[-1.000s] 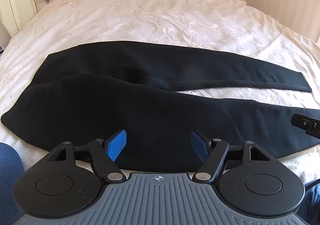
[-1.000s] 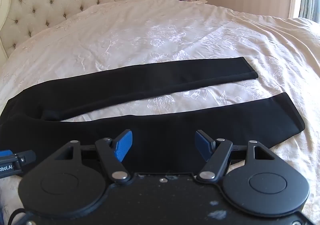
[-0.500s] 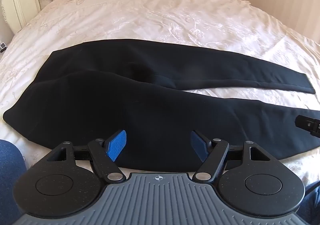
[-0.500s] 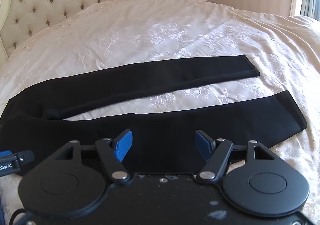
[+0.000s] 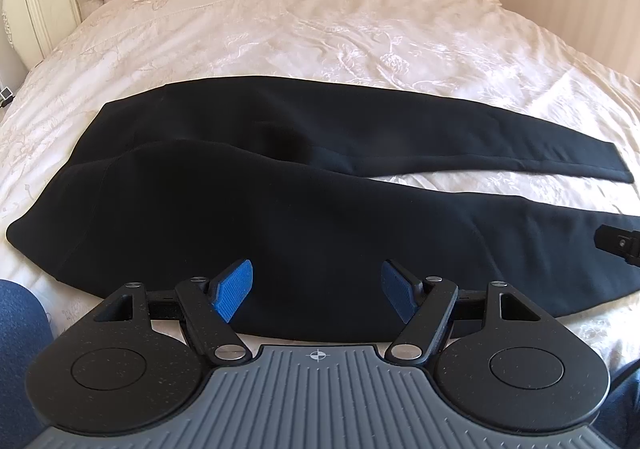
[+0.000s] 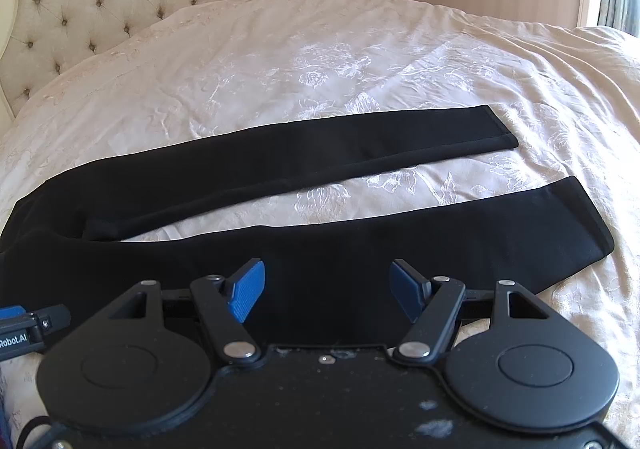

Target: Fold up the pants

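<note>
Black pants (image 5: 248, 209) are lying flat across the cream bedspread (image 5: 320, 29), legs splaying apart toward the right. Left gripper (image 5: 316, 289) is hovering over the near edge by the waist, fingers wide apart; right gripper (image 6: 328, 289) is hovering over the near leg, fingers likewise spread, gripping nothing.

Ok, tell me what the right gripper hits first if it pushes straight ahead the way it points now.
Most likely the near leg of the black pants: the right gripper is open, with that leg lying on the bedspread right beyond its fingertips. Depth is hard to judge through the fisheye.
</note>
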Available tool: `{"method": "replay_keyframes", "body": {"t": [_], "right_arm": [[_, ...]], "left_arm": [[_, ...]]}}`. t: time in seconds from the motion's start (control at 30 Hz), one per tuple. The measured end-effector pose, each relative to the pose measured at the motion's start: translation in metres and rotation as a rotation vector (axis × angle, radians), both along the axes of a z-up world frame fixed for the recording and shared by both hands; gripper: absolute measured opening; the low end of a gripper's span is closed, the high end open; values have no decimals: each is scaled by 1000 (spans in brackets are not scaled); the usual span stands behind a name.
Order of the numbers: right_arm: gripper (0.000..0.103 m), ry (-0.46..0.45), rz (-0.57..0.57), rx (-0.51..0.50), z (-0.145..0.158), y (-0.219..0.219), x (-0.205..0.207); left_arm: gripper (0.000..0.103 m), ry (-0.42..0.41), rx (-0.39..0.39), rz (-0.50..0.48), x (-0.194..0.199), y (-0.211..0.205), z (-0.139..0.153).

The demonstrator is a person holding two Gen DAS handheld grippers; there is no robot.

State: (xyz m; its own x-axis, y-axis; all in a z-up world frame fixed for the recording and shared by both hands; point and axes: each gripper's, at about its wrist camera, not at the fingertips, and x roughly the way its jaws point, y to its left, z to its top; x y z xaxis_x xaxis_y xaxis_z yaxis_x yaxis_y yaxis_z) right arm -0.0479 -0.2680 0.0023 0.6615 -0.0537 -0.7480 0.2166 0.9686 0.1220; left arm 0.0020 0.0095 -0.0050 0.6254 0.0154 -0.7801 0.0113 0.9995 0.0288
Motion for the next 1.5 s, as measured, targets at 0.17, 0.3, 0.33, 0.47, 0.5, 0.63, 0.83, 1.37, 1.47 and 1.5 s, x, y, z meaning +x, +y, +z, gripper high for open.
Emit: {"method": "replay_keyframes", "body": {"t": [0.17, 0.3, 0.33, 0.47, 0.5, 0.63, 0.83, 1.37, 1.47, 1.5], "right_arm": [[73, -1, 0, -10, 2, 1, -1], [73, 1, -3, -10, 2, 1, 0], [73, 1, -4, -9, 2, 1, 0], [73, 0, -4, -9, 3, 1, 0], [73, 0, -5, -9, 3, 0, -1], [73, -2, -5, -9, 3, 0, -1], [73, -2, -5, -8, 3, 0, -1], [73, -16, -12, 0, 6, -3, -4], [73, -16, -12, 0, 6, -2, -4], [73, -16, -12, 0, 6, -2, -4]], "left_arm": [[70, 1, 7, -2, 0, -1, 0], [70, -3, 12, -4, 0, -2, 1], [70, -3, 13, -4, -1, -3, 1], [70, -8, 18, -5, -3, -5, 2], [70, -9, 18, -6, -3, -5, 3], [70, -12, 20, -7, -5, -6, 4], [70, -10, 19, -11, -6, -7, 5], [70, 1, 18, -10, -7, -7, 4], [70, 4, 19, -10, -7, -6, 3], [70, 4, 20, -11, -7, -6, 3]]}}
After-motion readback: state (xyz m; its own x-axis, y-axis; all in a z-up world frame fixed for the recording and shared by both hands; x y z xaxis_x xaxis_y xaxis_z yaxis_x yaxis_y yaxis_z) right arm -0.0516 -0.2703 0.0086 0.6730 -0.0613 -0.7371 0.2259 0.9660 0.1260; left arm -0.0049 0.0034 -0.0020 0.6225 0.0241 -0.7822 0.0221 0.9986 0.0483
